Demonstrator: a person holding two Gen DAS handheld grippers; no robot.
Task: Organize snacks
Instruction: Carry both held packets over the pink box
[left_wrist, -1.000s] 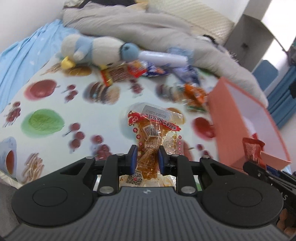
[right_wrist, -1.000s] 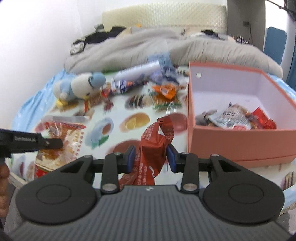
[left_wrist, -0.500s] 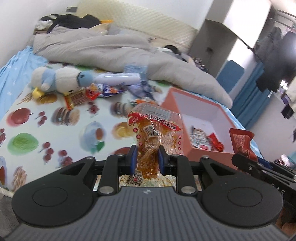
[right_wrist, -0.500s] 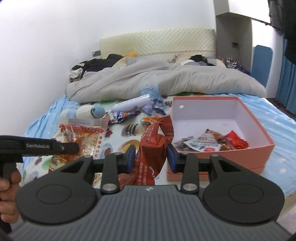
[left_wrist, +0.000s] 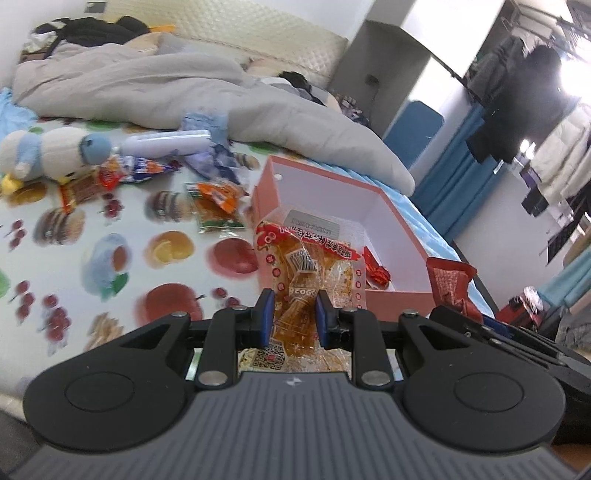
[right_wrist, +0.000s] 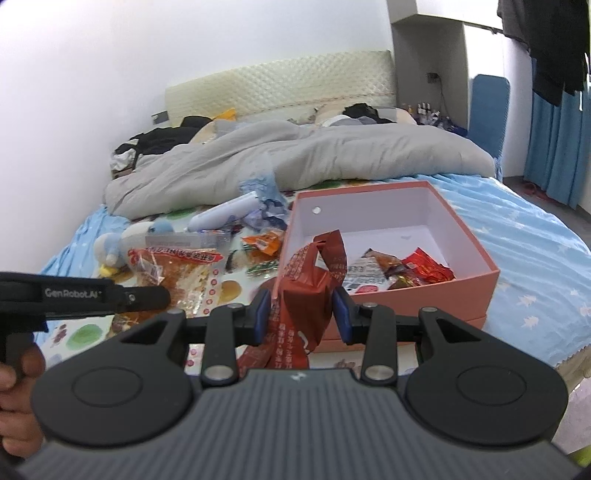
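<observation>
Left gripper (left_wrist: 291, 314) clamped on clear plastic bag of orange-brown snacks with red printed border (left_wrist: 308, 269), blue pads pressing its lower part. Bag hangs in front of open pink cardboard box (left_wrist: 388, 299); red wrapped snack (left_wrist: 376, 271) inside box. Right gripper's black fingers (left_wrist: 480, 328) at lower right, holding crumpled dark red foil packet (left_wrist: 448, 282). Fruit-print sheet (left_wrist: 122, 236) below carries scattered wrappers, orange packet (left_wrist: 218, 194), white tube (left_wrist: 166, 142), blue-white plush toy (left_wrist: 48, 155). Grey duvet (left_wrist: 166, 92) behind.

The pink box (right_wrist: 388, 295) stands open-topped, snacks (right_wrist: 402, 269) covering only its near floor.
</observation>
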